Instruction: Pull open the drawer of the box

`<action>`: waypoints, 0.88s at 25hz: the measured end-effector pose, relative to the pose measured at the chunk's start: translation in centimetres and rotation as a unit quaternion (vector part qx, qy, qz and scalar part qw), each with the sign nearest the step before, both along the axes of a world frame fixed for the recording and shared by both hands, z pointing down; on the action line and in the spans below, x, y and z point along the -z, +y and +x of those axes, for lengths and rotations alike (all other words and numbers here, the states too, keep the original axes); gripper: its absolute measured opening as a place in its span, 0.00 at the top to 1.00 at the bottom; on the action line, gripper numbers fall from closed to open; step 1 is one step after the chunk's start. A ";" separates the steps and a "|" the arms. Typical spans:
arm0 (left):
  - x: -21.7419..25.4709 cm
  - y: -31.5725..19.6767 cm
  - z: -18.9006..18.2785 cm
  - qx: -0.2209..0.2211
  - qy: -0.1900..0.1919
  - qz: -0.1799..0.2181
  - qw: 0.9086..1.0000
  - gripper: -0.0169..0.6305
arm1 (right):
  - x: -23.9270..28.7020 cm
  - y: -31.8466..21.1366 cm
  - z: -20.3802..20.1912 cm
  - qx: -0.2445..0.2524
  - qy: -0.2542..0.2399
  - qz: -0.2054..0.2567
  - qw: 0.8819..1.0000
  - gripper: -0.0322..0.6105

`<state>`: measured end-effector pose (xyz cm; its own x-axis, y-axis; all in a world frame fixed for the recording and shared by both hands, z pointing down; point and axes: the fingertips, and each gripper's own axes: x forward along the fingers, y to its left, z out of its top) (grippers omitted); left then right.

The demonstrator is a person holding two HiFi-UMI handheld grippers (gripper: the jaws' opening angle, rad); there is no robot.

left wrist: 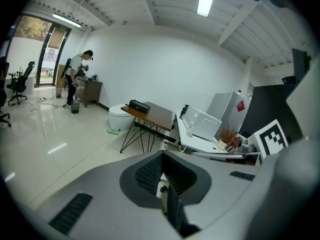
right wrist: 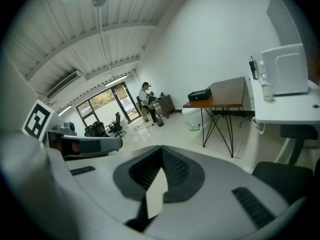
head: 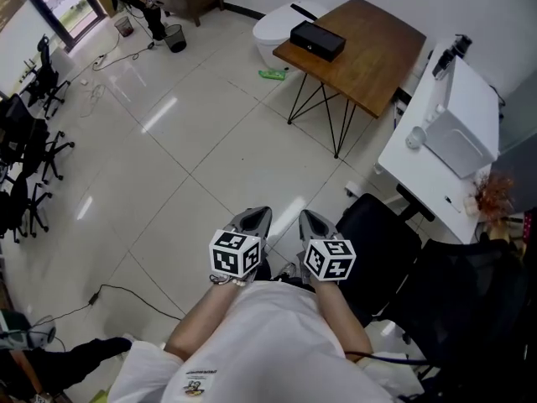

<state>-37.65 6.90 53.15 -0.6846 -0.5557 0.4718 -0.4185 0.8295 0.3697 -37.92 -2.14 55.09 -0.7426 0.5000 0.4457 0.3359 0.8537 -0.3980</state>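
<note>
The black box (head: 317, 40) sits near the far-left corner of the brown counter (head: 382, 53), well ahead of both grippers, with its long axis across their line of approach. The left gripper (head: 254, 219) and right gripper (head: 311, 221) have their fingers clenched on nothing. The right is slightly nearer.

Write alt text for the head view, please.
A person holds the left hand-held gripper and right hand-held gripper side by side, both shut and empty, above a tiled floor. Farther ahead, a black box sits on a wooden table.
</note>
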 end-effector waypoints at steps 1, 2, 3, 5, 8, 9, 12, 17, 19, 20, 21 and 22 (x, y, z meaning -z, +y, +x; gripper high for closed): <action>0.1 0.0 -0.6 -0.003 -0.001 0.001 1.000 0.97 | 0.1 -0.1 -0.5 -0.004 -0.002 0.002 1.000 0.97; 0.1 0.0 -1.3 -0.006 -0.001 0.002 1.000 0.97 | 0.2 -0.2 -1.0 -0.009 -0.002 0.004 1.000 0.97; 0.1 0.0 -2.0 -0.009 0.000 0.003 1.000 0.97 | 0.3 -0.2 -1.6 -0.013 -0.002 0.005 1.000 0.97; -0.1 -0.1 -3.2 -0.015 0.001 0.005 1.000 0.97 | 0.1 -0.3 -2.7 -0.021 0.001 0.007 1.000 0.97; -0.3 0.0 -5.1 -0.025 0.004 0.008 1.000 0.97 | 0.0 -0.3 -4.2 -0.030 0.004 0.012 0.999 0.97; -0.2 0.1 -5.8 -0.029 0.005 0.009 1.000 0.97 | 0.0 -0.2 -4.8 -0.034 0.005 0.014 0.999 0.97; 0.1 0.2 -8.0 -0.040 0.005 0.013 0.999 0.97 | 0.4 -0.2 -6.8 -0.047 0.006 0.016 0.999 0.97; 0.2 0.7 -11.9 -0.051 0.008 0.019 0.998 0.97 | 0.7 0.4 -10.5 -0.056 0.006 0.022 0.998 0.97; 0.0 1.0 -13.6 -0.055 0.009 0.020 0.998 0.97 | 0.4 0.7 -12.1 -0.059 0.008 0.024 0.998 0.97; 0.0 1.2 -14.4 -0.056 0.009 0.021 0.998 0.97 | 0.4 1.0 -12.9 -0.060 0.010 0.025 0.998 0.97; 0.0 1.5 -15.2 -0.057 0.009 0.022 0.998 0.97 | 0.3 1.2 -13.7 -0.061 0.011 0.027 0.998 0.97; 0.1 1.8 -16.0 -0.058 0.008 0.024 0.998 0.97 | 0.4 1.6 -14.4 -0.061 0.011 0.029 0.998 0.97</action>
<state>-53.67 8.67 53.06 -0.6069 -0.6523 0.4539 -0.5038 0.7576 0.4151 -52.33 -0.57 54.71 -0.7864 0.3792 0.4877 0.2198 0.9095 -0.3529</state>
